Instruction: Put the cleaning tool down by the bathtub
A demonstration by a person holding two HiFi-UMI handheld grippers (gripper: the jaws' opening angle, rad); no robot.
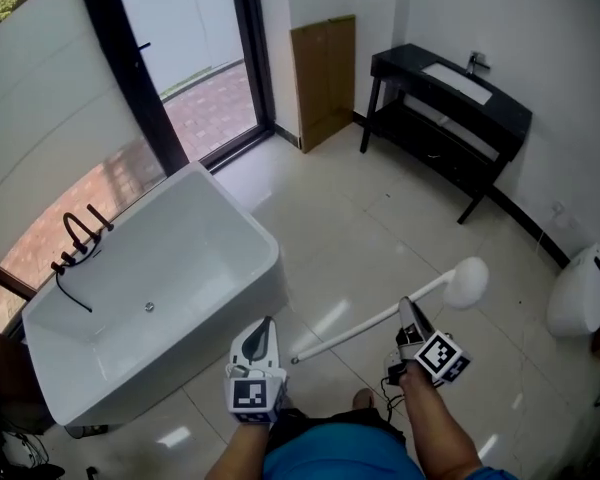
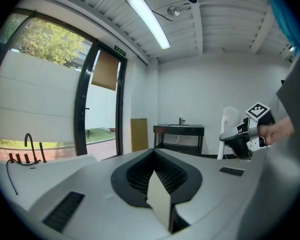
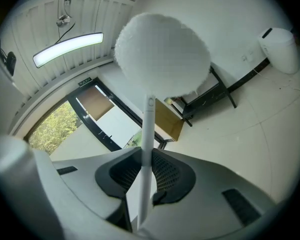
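The cleaning tool is a long white handle (image 1: 360, 328) with a round fluffy white head (image 1: 467, 281). It hangs level above the tiled floor, to the right of the white bathtub (image 1: 220, 238). My right gripper (image 1: 407, 310) is shut on the handle near the head end. In the right gripper view the handle (image 3: 146, 154) runs up between the jaws to the head (image 3: 162, 54). My left gripper (image 1: 263, 330) is shut and holds nothing, just off the tub's near corner. The left gripper view shows its closed jaws (image 2: 157, 184), the right gripper (image 2: 242, 139) and the head (image 2: 230, 116).
A black faucet (image 1: 80, 238) stands on the tub's far rim. A black vanity with a sink (image 1: 450, 108) lines the right wall, and a white toilet (image 1: 580, 288) sits beyond it. A cardboard panel (image 1: 325, 78) leans beside the glass door (image 1: 195, 48).
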